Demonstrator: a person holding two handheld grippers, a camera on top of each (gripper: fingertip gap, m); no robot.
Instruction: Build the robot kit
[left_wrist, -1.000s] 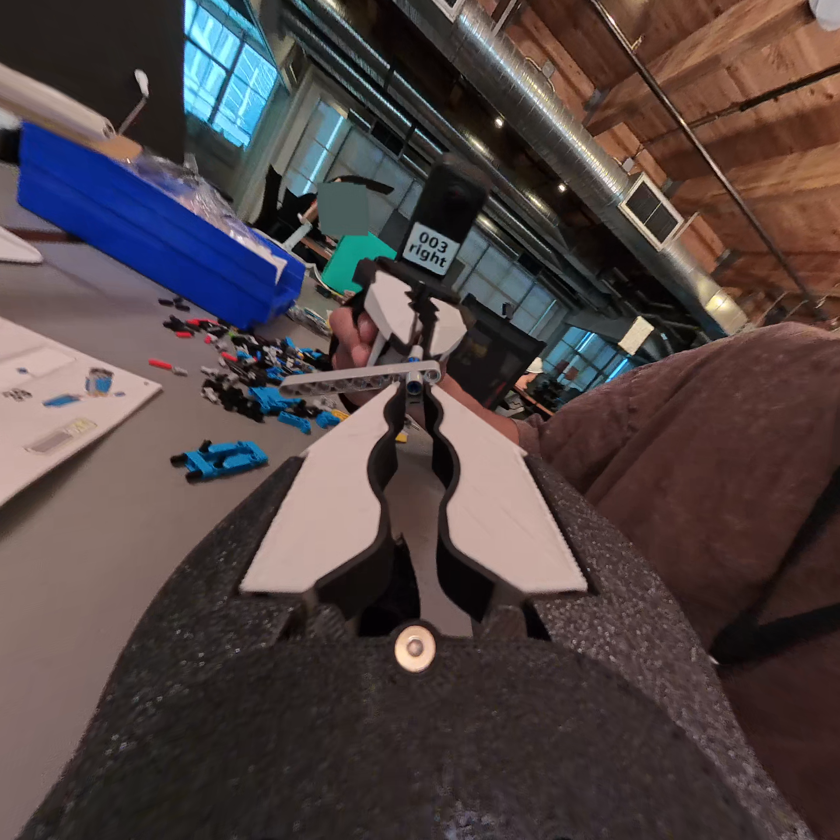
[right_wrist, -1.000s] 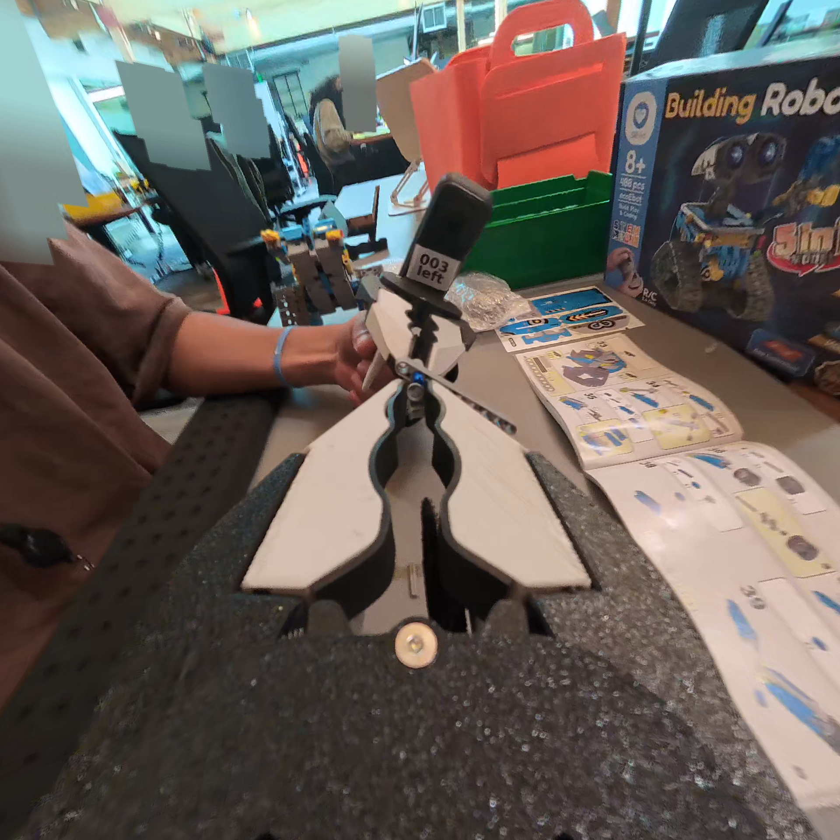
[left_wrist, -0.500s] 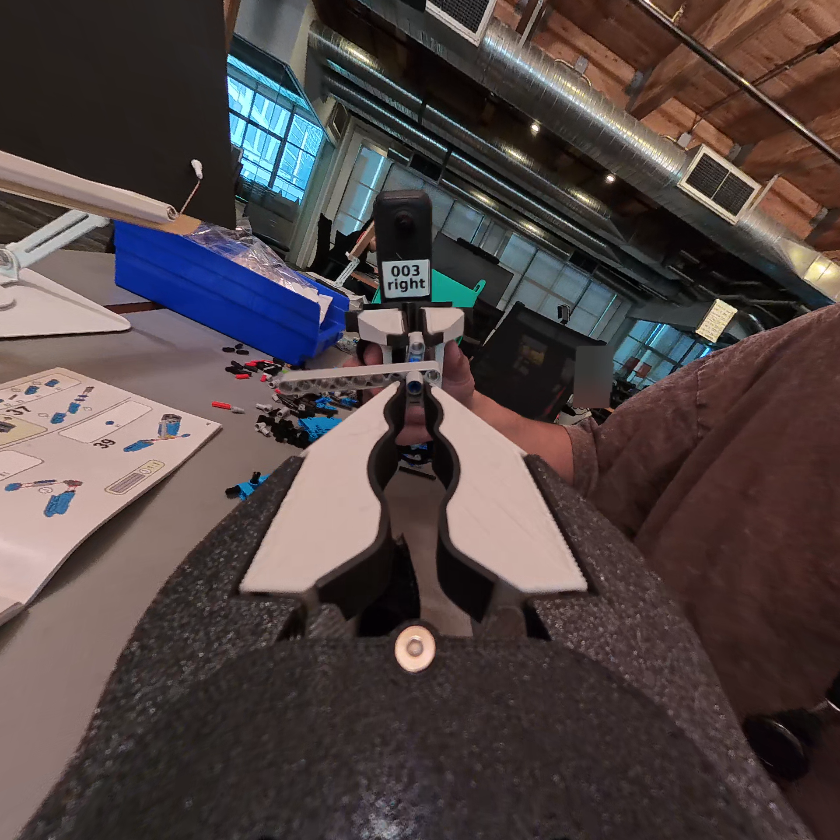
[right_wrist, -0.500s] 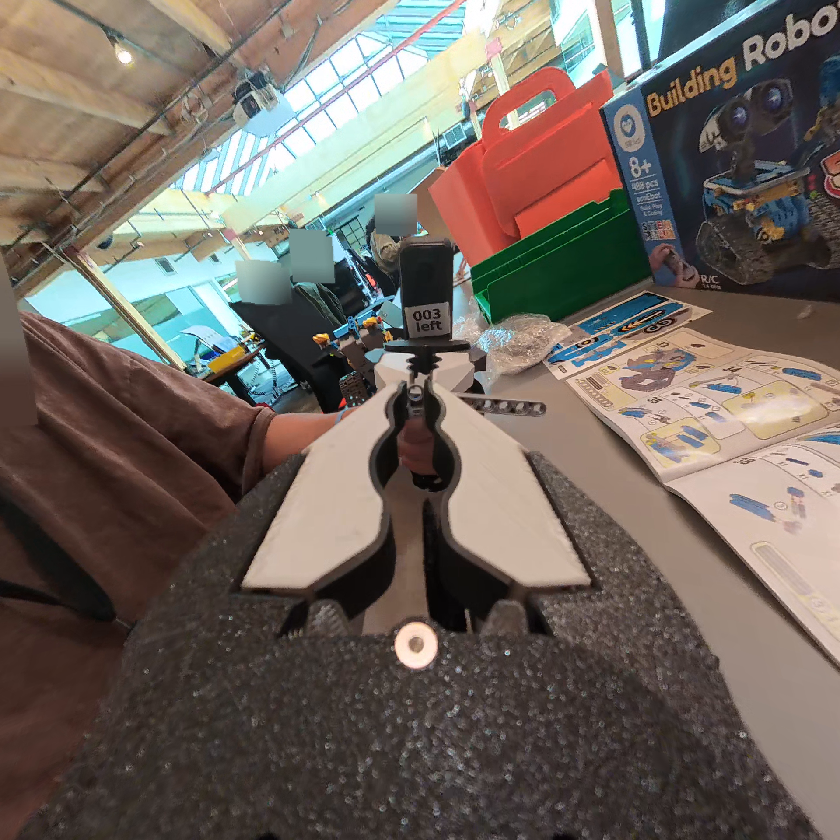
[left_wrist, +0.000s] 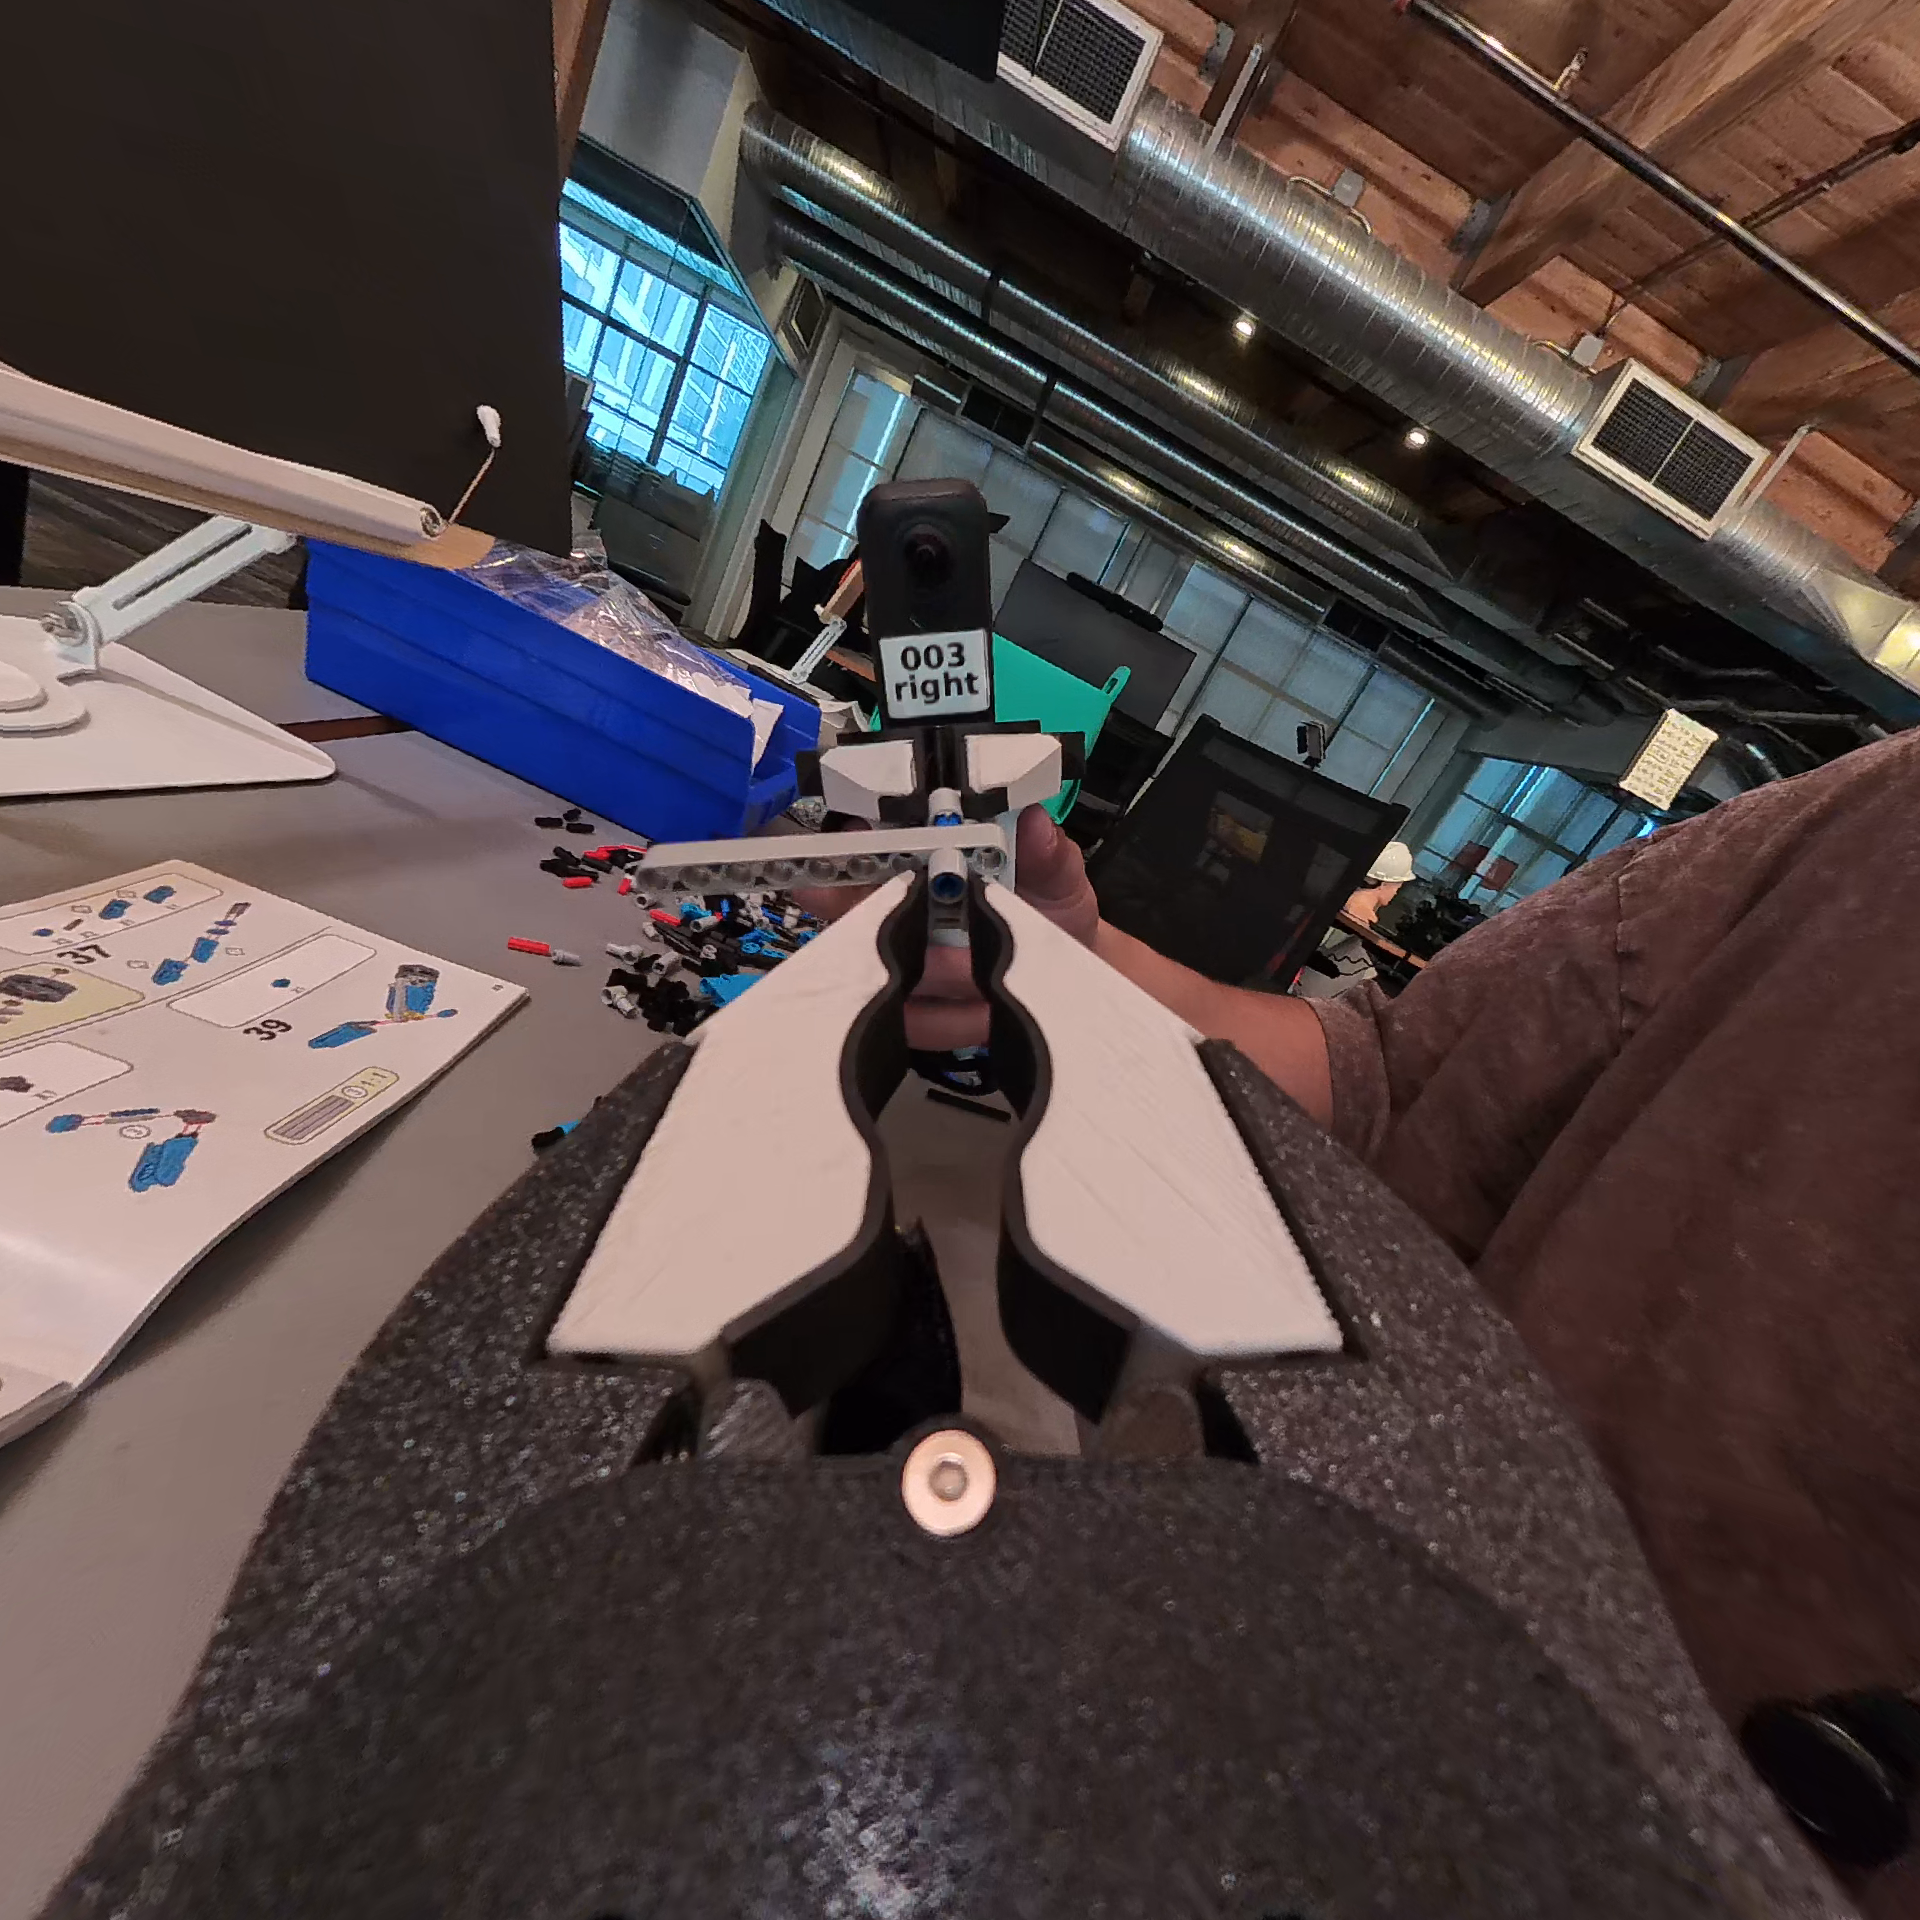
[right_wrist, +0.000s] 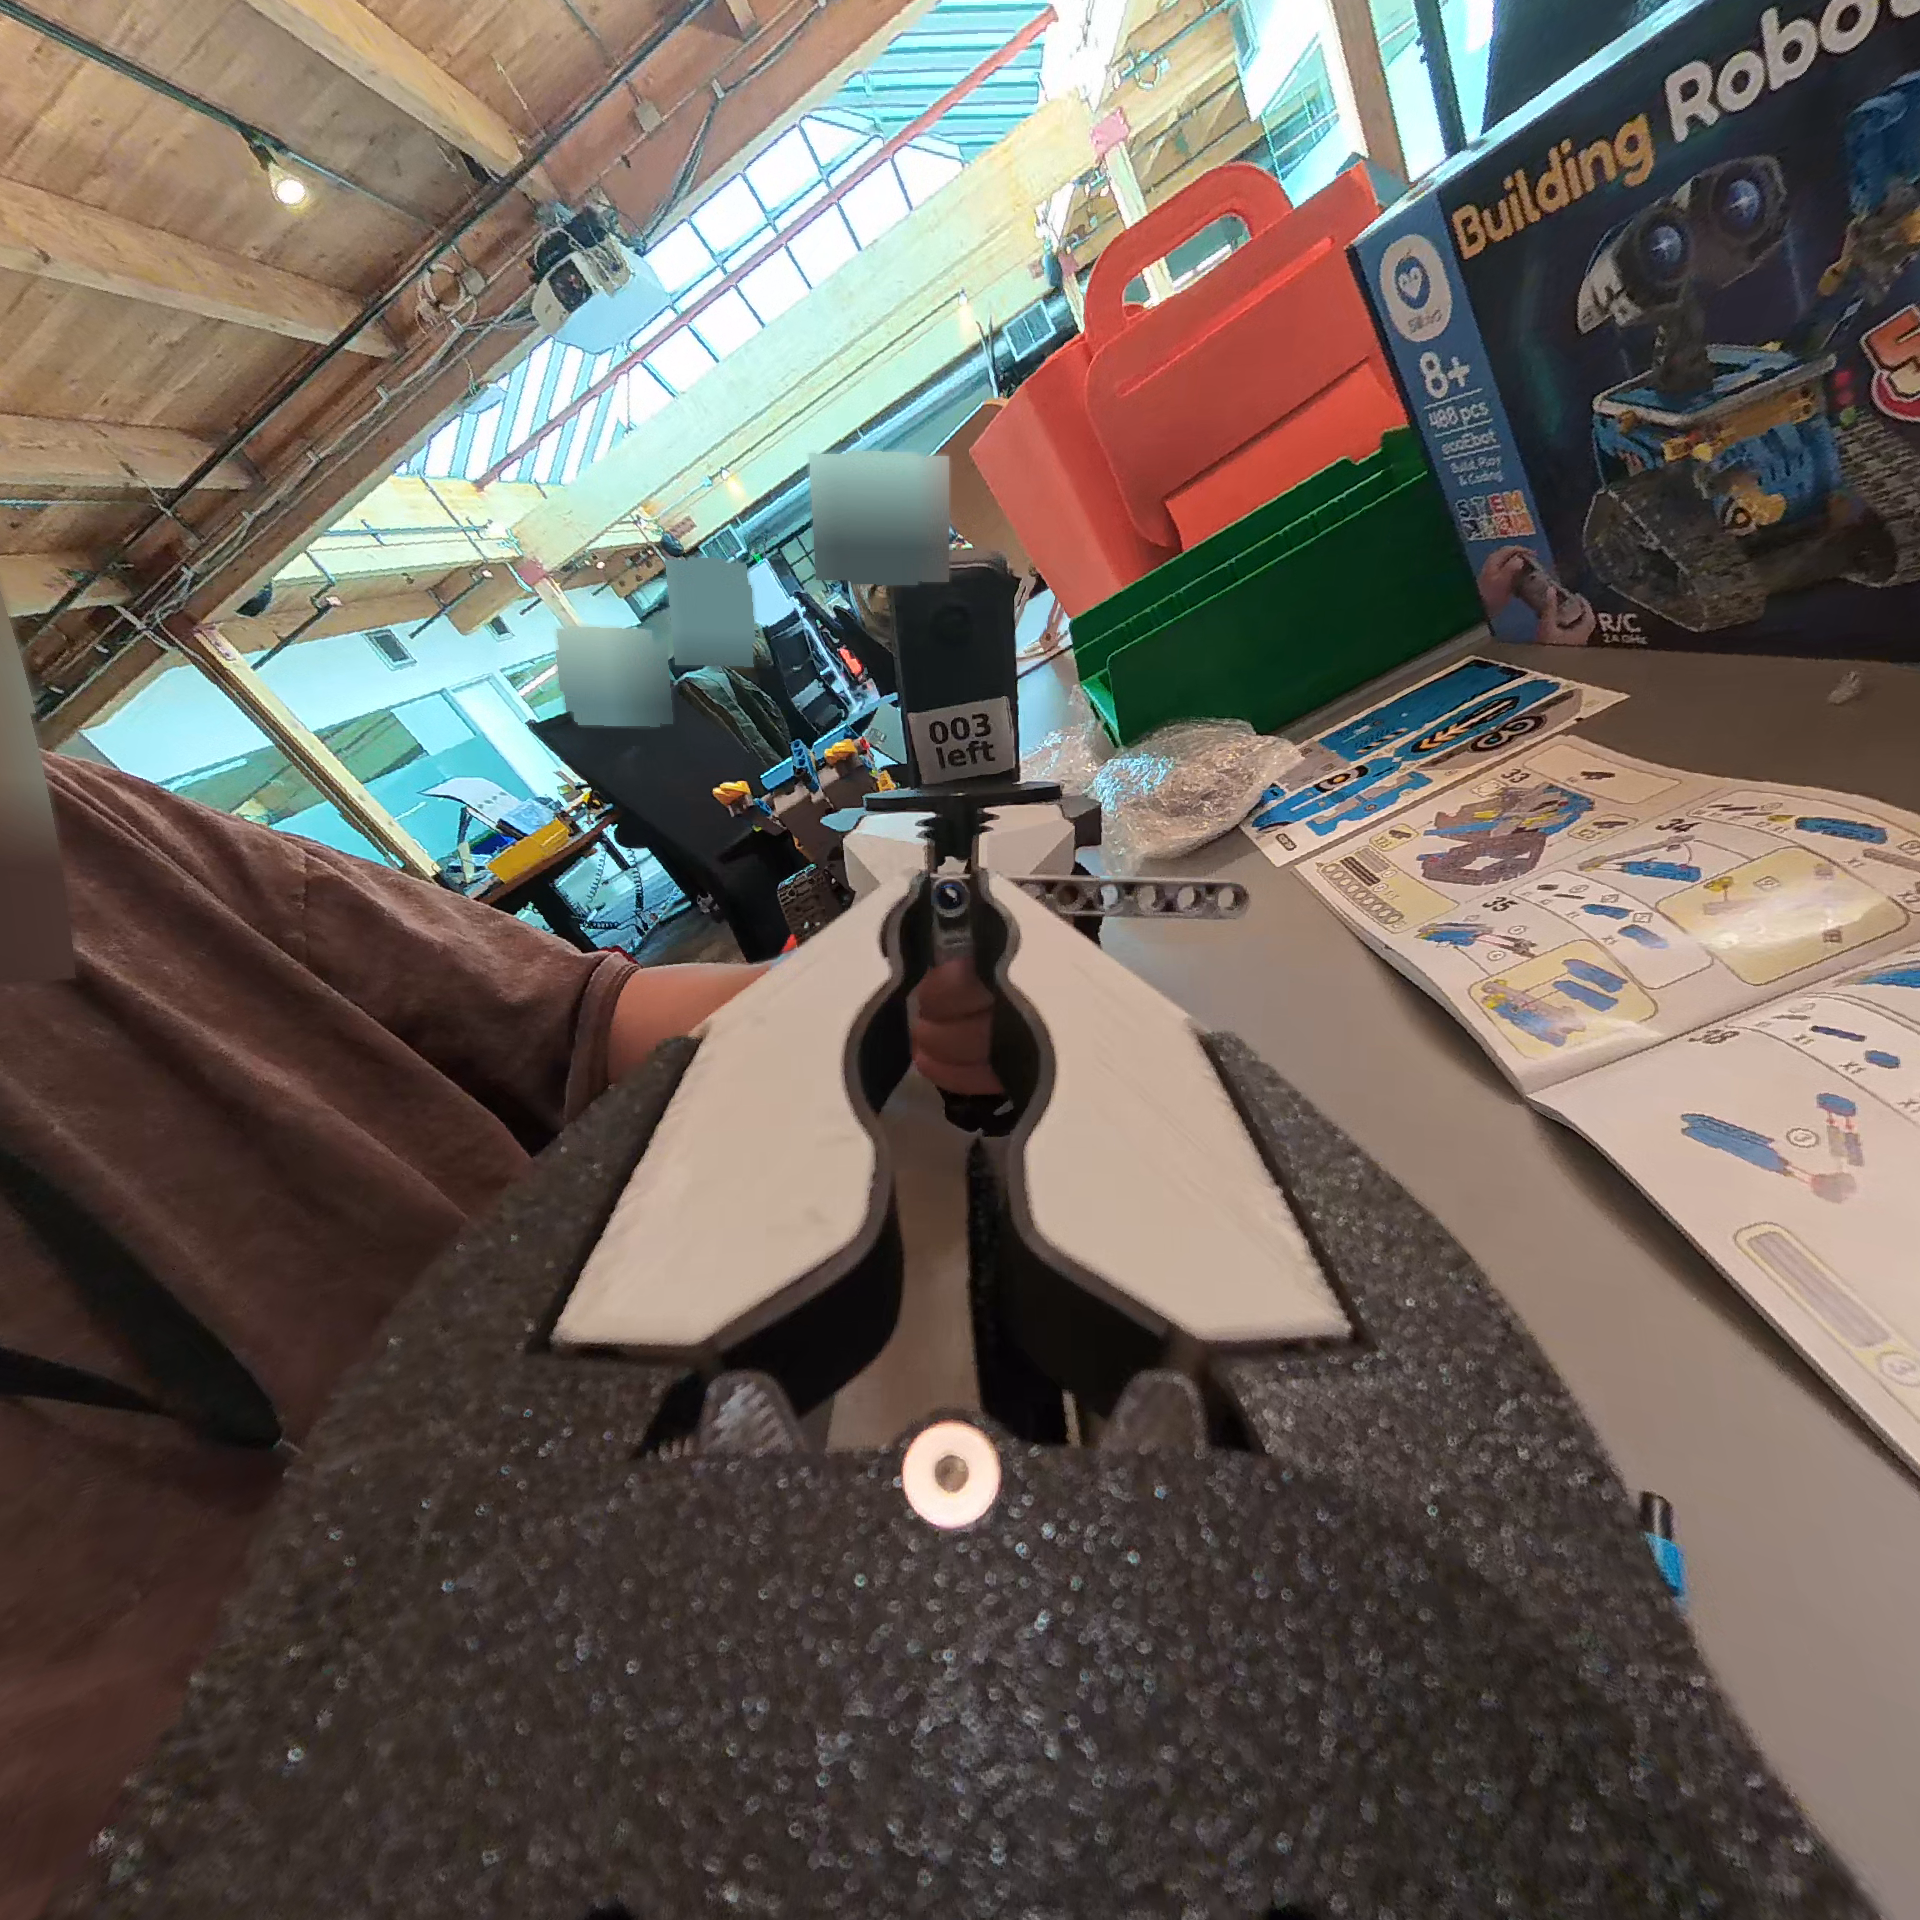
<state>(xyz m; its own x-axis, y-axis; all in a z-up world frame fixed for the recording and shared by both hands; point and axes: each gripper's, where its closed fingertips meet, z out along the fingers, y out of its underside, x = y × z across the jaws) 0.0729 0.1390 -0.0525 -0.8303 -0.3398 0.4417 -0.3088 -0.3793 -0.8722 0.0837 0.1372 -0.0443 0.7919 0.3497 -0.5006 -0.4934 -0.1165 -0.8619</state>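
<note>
My left gripper (left_wrist: 945, 899) is shut on the right end of a grey perforated beam (left_wrist: 790, 868), where a blue pin sits. The beam is level above the table and sticks out to the left. My right gripper (right_wrist: 951, 904) is shut on a small blue-tipped grey pin (right_wrist: 951, 920). It faces the left gripper tip to tip at that end of the beam. In the right wrist view the beam (right_wrist: 1132, 896) sticks out to the right, behind my fingertips. Each view shows the other gripper straight ahead: the right gripper (left_wrist: 940, 795), the left gripper (right_wrist: 956, 847). A hand holds each.
An open instruction booklet (left_wrist: 208, 1029) (right_wrist: 1558, 935) lies on the grey table (left_wrist: 156, 1507). A blue bin (left_wrist: 540, 686), loose small parts (left_wrist: 686, 956) and a white stand base (left_wrist: 135, 727) are at the left. A kit box (right_wrist: 1683, 364), green tray (right_wrist: 1268, 613), orange carrier (right_wrist: 1195, 395) and plastic bag (right_wrist: 1174, 779) are at the right. Both grippers' tips are close together, under 4 cm apart.
Both grippers have turned upright and square to each other, and the right one has come close to the left tips. The beam stays in the left gripper, now level.
</note>
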